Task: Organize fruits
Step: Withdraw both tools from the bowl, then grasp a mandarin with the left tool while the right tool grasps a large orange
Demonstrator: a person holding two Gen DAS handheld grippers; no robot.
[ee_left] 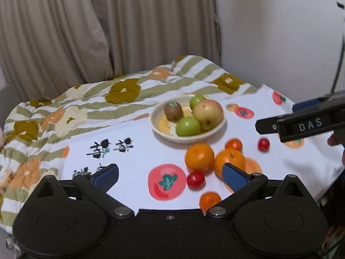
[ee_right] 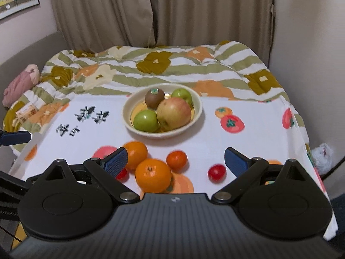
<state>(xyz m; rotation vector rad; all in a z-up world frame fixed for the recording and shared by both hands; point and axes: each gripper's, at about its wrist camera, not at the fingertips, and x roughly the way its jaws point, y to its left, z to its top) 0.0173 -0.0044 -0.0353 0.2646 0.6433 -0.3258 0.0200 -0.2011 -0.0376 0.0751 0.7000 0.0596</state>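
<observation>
A cream bowl [ee_left: 166, 135] [ee_right: 129, 127] on the white printed cloth holds a kiwi [ee_right: 154, 98], a large apple [ee_right: 174, 113] and two green apples [ee_right: 145, 120]. In front of it lie two oranges [ee_left: 199, 157] [ee_right: 153, 175], small tangerines [ee_right: 176, 159] [ee_left: 209, 200] and red cherry tomatoes [ee_right: 216, 172] [ee_left: 195, 179]. My left gripper [ee_left: 170, 176] is open and empty above the cloth, near the oranges. My right gripper [ee_right: 175, 161] is open and empty above the loose fruit; its body [ee_left: 301, 125] shows at the right of the left wrist view.
A striped floral quilt [ee_right: 151, 69] covers the bed behind the cloth. Beige curtains [ee_right: 151, 10] hang at the back. A pink stuffed toy [ee_right: 19, 82] lies at the far left. A white plastic bag [ee_right: 322, 157] sits past the cloth's right edge.
</observation>
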